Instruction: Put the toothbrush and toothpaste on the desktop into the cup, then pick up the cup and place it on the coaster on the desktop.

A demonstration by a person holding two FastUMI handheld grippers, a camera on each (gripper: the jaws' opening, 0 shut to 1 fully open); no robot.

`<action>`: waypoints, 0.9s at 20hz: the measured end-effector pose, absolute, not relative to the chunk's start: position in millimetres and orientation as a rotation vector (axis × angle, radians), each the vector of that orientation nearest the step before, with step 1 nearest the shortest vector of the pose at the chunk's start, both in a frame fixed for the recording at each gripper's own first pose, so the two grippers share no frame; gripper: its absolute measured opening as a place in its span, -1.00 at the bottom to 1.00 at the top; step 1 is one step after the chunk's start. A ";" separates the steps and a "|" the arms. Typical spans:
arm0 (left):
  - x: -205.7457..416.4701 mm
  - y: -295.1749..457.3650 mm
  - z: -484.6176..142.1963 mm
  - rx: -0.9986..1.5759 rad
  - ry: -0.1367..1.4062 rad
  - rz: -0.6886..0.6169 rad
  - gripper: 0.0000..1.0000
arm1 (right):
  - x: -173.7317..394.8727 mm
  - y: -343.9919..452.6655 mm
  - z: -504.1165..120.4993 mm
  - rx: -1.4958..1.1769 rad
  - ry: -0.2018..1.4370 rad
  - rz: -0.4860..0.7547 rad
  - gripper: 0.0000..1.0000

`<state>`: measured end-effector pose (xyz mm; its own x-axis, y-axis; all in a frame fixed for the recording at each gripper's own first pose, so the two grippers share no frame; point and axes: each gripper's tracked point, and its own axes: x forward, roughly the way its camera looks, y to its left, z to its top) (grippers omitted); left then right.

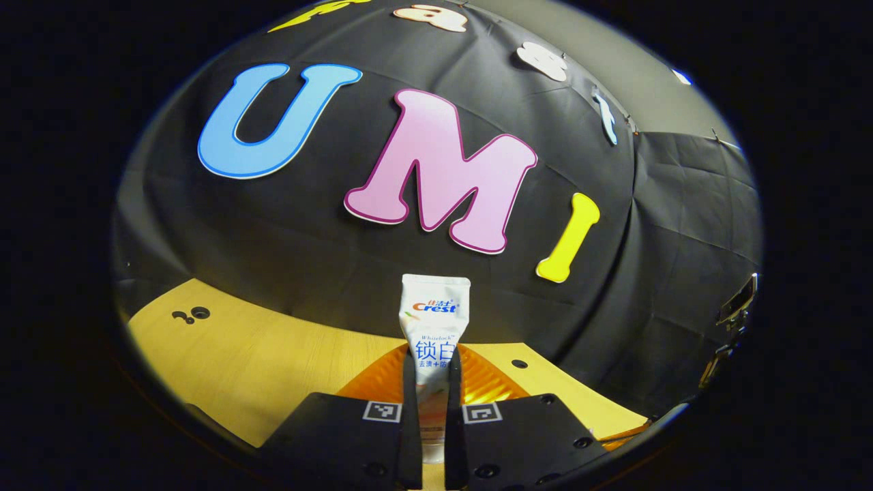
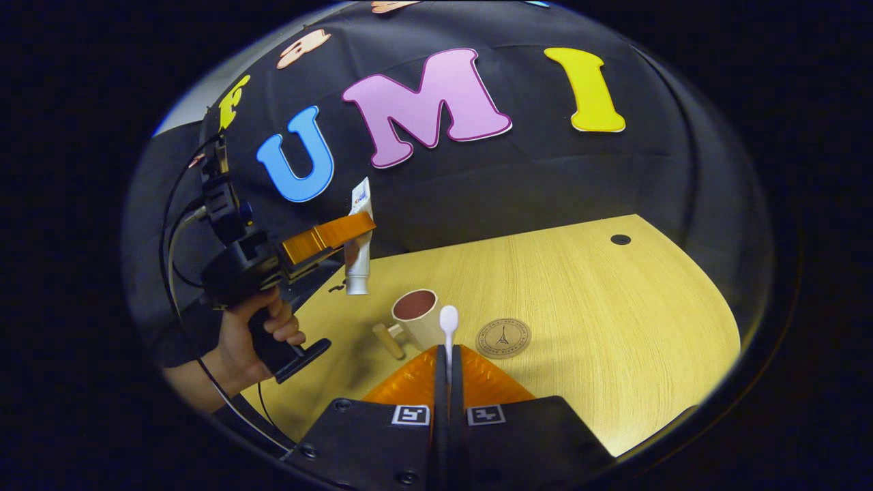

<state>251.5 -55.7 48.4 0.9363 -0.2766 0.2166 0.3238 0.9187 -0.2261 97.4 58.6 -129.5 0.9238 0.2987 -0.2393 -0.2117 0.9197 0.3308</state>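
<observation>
In the left gripper view my left gripper [image 1: 432, 382] is shut on a white toothpaste tube [image 1: 434, 320], which stands upright between the fingers above the wooden desktop [image 1: 259, 354]. The right gripper view shows that same tube [image 2: 359, 245] hanging cap down in the left gripper [image 2: 326, 235], held by a hand [image 2: 249, 337], left of and above the cup. My right gripper [image 2: 448, 368] is shut on a white toothbrush [image 2: 448, 326], its head pointing up beside the cream cup [image 2: 417, 317] with a wooden handle. A round coaster [image 2: 503, 337] lies just right of the cup.
The light wooden desktop [image 2: 600, 314] stretches to the right of the coaster, with a small dark hole [image 2: 620, 239] near its far edge. Cables [image 2: 179, 225] trail from the left gripper. The black cloth wall stands close behind the desk.
</observation>
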 end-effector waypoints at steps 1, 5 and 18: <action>259.6 -54.6 45.3 -0.262 -0.187 -0.305 -0.64 | 101.6 55.8 -131.4 0.310 0.285 0.264 -0.90; 285.1 -53.0 26.4 -0.237 -0.214 -0.272 -0.64 | 119.9 46.5 -139.9 0.332 0.256 0.251 -0.89; 304.1 -56.0 -17.4 -0.272 -0.232 -0.247 -0.64 | 160.3 56.9 -151.8 0.338 0.183 0.255 -0.89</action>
